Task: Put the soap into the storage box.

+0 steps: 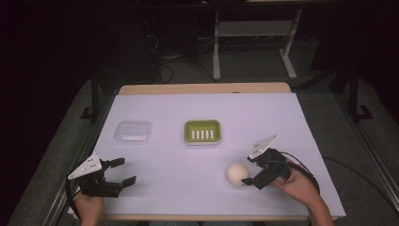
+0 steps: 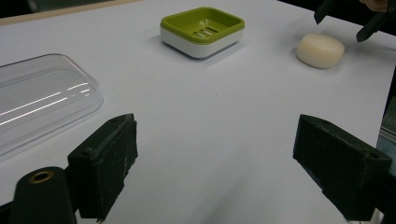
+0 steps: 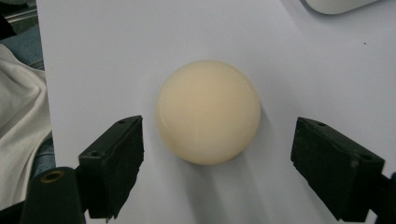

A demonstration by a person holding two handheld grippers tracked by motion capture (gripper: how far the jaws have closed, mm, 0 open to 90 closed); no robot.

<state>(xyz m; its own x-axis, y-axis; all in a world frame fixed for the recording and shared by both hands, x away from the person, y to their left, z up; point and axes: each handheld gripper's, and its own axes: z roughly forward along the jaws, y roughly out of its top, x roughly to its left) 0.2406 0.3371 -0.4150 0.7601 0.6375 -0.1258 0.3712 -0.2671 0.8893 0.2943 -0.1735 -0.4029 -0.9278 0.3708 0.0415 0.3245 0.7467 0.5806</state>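
Observation:
A cream round bar of soap [image 1: 236, 173] [image 2: 321, 50] [image 3: 208, 111] lies on the white table cover at the front right. My right gripper [image 1: 250, 169] [image 3: 217, 165] is open just to its right, jaws on either side of the soap without touching it. A green soap dish [image 1: 203, 131] [image 2: 202, 31] with a slotted insert sits at the table's middle. Left of the dish lies a clear plastic lid [image 1: 133, 132] [image 2: 39, 101]. At the front left corner my left gripper [image 1: 123, 171] [image 2: 215, 168] is open, with nothing between its jaws.
The white cover [image 1: 202, 155] spans the table, whose wooden far edge [image 1: 202, 88] shows at the back. A pale cloth [image 3: 18, 126] lies beyond the sheet's edge in the right gripper view. Dark floor, cables and a desk frame [image 1: 254, 42] lie past the table.

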